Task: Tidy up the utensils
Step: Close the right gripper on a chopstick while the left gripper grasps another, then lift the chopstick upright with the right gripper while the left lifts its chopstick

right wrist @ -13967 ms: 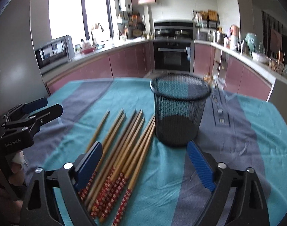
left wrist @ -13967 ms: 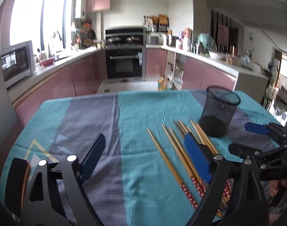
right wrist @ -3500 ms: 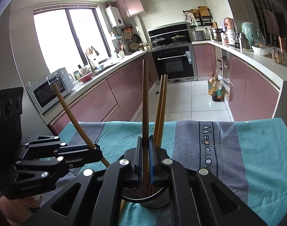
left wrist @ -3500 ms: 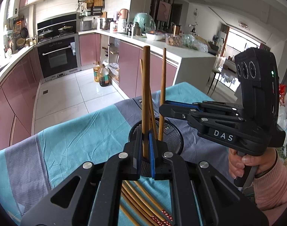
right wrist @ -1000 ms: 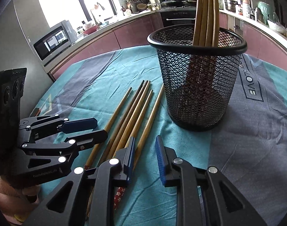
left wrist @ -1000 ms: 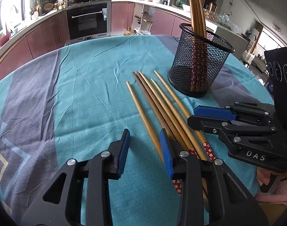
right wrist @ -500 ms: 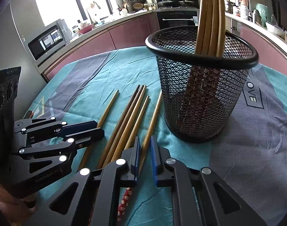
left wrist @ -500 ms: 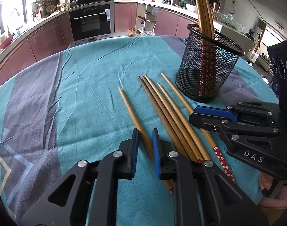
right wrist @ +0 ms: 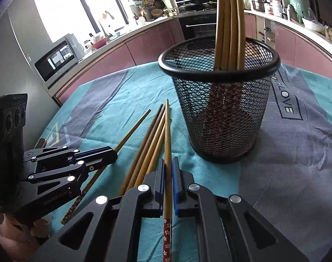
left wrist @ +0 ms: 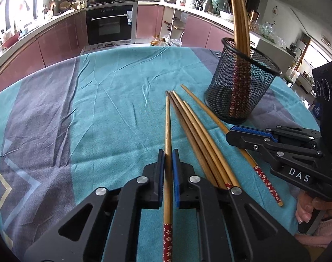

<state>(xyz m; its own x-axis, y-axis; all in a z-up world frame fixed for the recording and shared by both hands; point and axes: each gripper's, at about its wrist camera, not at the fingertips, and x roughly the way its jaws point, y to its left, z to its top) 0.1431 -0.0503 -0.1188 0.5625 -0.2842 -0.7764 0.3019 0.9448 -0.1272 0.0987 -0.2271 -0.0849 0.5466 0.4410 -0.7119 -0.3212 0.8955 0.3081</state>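
I have left gripper [left wrist: 168, 160] clamped on one bamboo chopstick with red flowered end [left wrist: 167, 131], right gripper [right wrist: 168, 168] clamped on another [right wrist: 167, 135]. Three loose ones [left wrist: 194, 128] lie between. Black mesh wire cup [right wrist: 222, 109] stands far right. I must lift level, tip red end down, lower inside rim, avoid upright sticks [right wrist: 229, 21].

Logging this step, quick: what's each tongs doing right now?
Left tongs: shut on a chopstick.
Right tongs: shut on another chopstick.
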